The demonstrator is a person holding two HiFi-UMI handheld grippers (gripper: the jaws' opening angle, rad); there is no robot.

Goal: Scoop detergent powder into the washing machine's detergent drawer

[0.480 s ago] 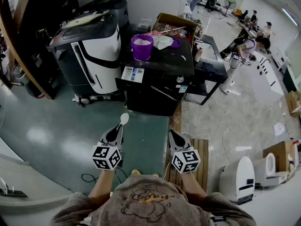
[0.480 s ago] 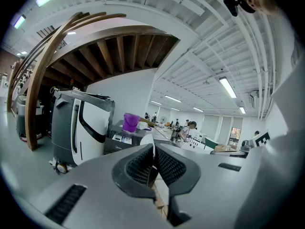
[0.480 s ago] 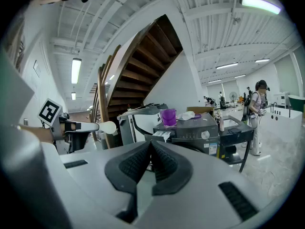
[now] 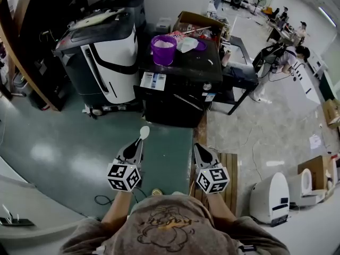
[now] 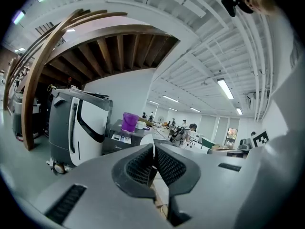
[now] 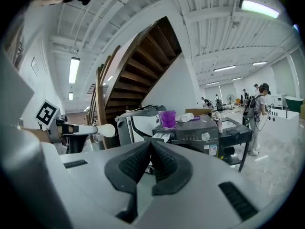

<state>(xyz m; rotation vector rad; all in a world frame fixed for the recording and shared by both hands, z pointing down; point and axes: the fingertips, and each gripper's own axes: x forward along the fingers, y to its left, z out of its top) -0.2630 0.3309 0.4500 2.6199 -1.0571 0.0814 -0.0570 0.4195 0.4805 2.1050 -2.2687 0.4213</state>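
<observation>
Currently the left gripper (image 4: 136,146) is clamped on the handle of a white plastic spoon (image 4: 143,133), with the bowl pointing to 12 o'clock and apparently empty. The right gripper (image 4: 198,149) sits at its 3 o'clock, jaws pressed together on nothing. Both are well short of the black washing machine (image 4: 186,70), whose white detergent drawer (image 4: 153,82) stands pulled open at 12 o'clock. Load the spoon first from the purple plastic tub of white powder (image 4: 163,50) just behind the drawer, then carry the bowl level.

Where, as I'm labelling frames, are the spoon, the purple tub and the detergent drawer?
spoon (image 4: 144,132), head view, its white bowl.
purple tub (image 4: 163,56), head view, its side wall.
detergent drawer (image 4: 153,82), head view, its open tray.
</observation>
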